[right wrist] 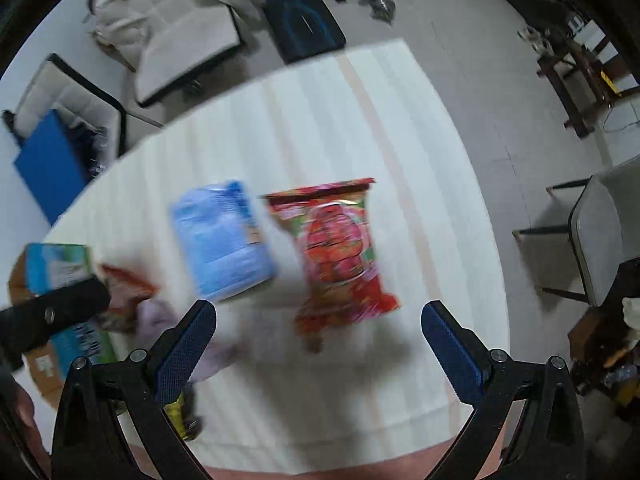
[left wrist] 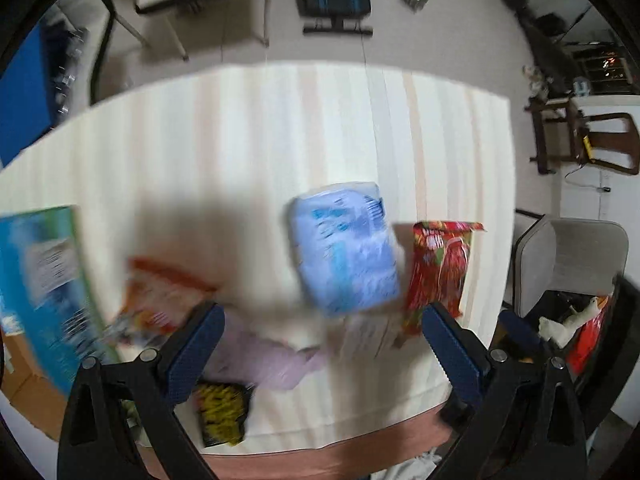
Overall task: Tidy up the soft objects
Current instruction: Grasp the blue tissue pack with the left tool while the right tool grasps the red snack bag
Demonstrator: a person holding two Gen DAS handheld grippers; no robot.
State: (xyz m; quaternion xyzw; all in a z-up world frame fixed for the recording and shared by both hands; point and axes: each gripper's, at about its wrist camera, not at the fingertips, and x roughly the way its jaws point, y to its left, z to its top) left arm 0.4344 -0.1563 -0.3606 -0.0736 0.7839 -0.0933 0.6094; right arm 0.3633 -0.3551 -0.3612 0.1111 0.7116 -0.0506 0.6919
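Note:
A light blue soft pack (left wrist: 346, 248) lies mid-table, with a red snack bag (left wrist: 438, 272) to its right. An orange snack bag (left wrist: 160, 300), a lilac cloth (left wrist: 264, 356) and a yellow-black packet (left wrist: 222, 414) lie near the front edge. My left gripper (left wrist: 322, 344) is open and empty above the lilac cloth. In the right wrist view the blue pack (right wrist: 224, 240) and red bag (right wrist: 340, 256) lie ahead of my right gripper (right wrist: 318, 340), which is open and empty. The left gripper's black body (right wrist: 52, 316) shows at the left.
A blue-green box (left wrist: 40, 280) on cardboard stands at the table's left. The striped tablecloth (left wrist: 260, 140) is bare farther back. Chairs (left wrist: 580, 256) stand around the table, and a bin of items (left wrist: 576, 324) sits at the right.

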